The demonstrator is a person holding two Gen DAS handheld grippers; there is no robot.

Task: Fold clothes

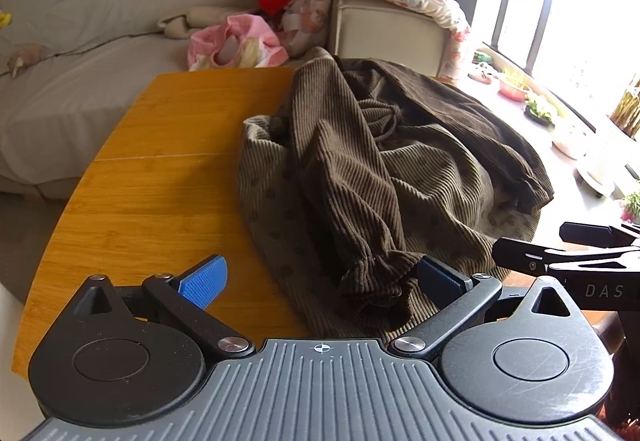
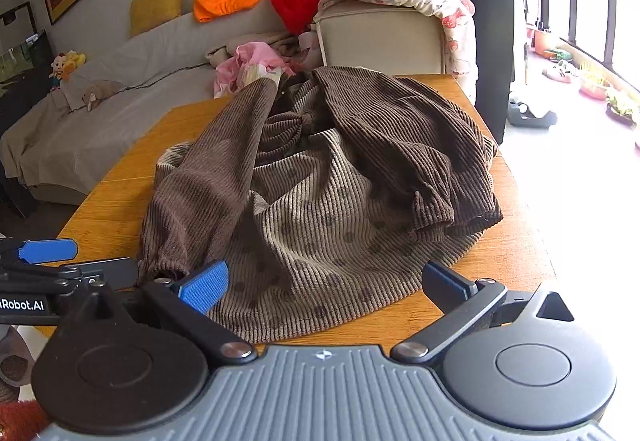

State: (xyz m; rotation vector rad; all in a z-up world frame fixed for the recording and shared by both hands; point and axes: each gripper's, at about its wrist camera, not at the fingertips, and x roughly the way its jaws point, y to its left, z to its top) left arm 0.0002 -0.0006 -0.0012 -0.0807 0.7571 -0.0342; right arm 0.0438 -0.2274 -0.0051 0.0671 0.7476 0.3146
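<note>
1. The brown corduroy garment lies crumpled on the wooden counter, both sleeves thrown across its dotted body.
2. Left gripper and right gripper both stand wide open, holding nothing.
3. Risk: pinching the near cuff alone would drag the heap, not spread it.
4. Only the right view shows the far sleeve's cuff; only the left view shows the near cuff between the fingers.

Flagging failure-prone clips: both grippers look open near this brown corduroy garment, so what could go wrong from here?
1. The brown corduroy garment lies bunched, sleeves crossed over the body; the left hand-held gripper, open at a sleeve cuff, may pinch several layers.
2. Its right side lies near the table edge; pulling could drag it off.
3. The right hand-held gripper is close alongside; they might collide.
</note>
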